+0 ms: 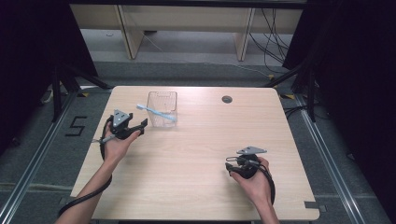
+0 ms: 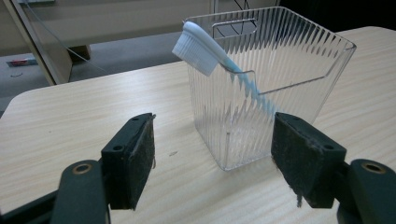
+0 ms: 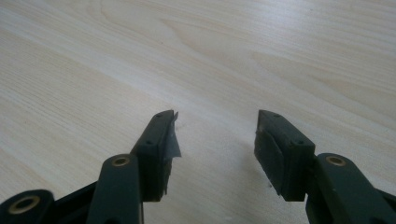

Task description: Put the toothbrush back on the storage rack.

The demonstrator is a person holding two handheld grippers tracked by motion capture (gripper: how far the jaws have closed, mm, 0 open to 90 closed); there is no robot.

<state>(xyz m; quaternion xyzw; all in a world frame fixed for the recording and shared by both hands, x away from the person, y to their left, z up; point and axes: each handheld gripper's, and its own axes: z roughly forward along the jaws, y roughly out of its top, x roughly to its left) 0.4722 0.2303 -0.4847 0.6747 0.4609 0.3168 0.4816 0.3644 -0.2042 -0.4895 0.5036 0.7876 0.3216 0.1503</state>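
Inside ribbed clear box (image 2: 280,70), pale-blue toothbrush (image 2: 210,51)

A clear ribbed container (image 2: 275,88) is seen standing on the wooden table (image 2: 84,116). A toothbrush (image 2: 210,53) is leaned inside it, bristles over the left rim. The left gripper (image 2: 212,154) is held open, nothing between its pads.

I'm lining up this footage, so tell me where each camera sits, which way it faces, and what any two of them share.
High view: above the person's side, looking forward and down on the table; both forearms, left gripper and right gripper show.
Left gripper view: rides the left gripper, looking along its open jaws at the clear box holding a toothbrush.
Right gripper view: rides the right gripper, looking down over open jaws at bare tabletop.
Shared: high and left gripper views both show box and toothbrush.
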